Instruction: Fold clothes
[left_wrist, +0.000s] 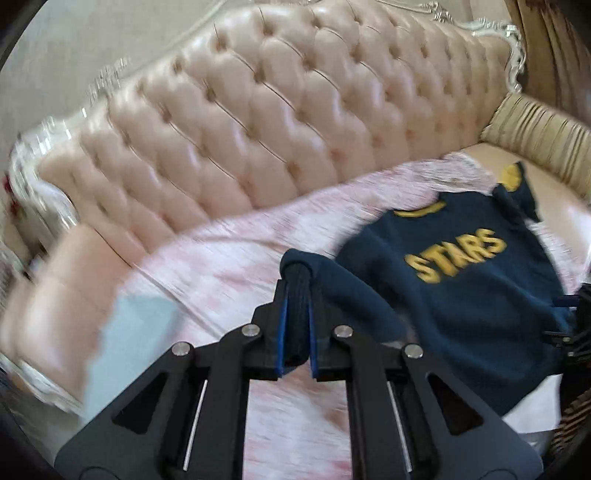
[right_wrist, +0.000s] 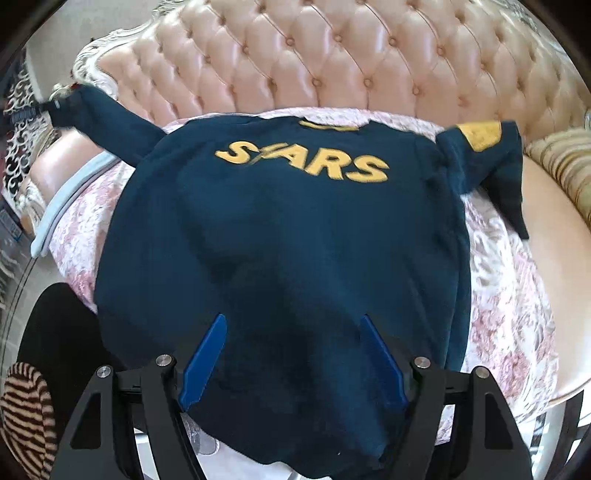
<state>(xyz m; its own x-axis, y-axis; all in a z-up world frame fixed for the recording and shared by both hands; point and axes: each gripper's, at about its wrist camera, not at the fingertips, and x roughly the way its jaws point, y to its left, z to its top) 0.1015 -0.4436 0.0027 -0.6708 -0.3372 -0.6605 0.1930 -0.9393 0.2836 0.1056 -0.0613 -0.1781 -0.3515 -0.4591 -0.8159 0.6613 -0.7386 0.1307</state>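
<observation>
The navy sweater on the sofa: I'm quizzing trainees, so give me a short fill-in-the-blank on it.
1. The left gripper is shut on the sweater's ____.
2. The yellow word on the navy sweater reads ____.
3. The right gripper is ____ above the hem.
4. The sweater lies on a pink floral ____.

Missing: sleeve; STARS; open; cloth

Tufted sofa back (right_wrist: 332, 62) walls off sweater's (right_wrist: 280, 236) far side.

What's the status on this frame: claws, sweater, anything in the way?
Left claw shut on sweater sleeve cuff, lifted. Right claw open over the sweater hem, gripping nothing. Sweater spread face up on the pink cover. Nothing in the way.
</observation>
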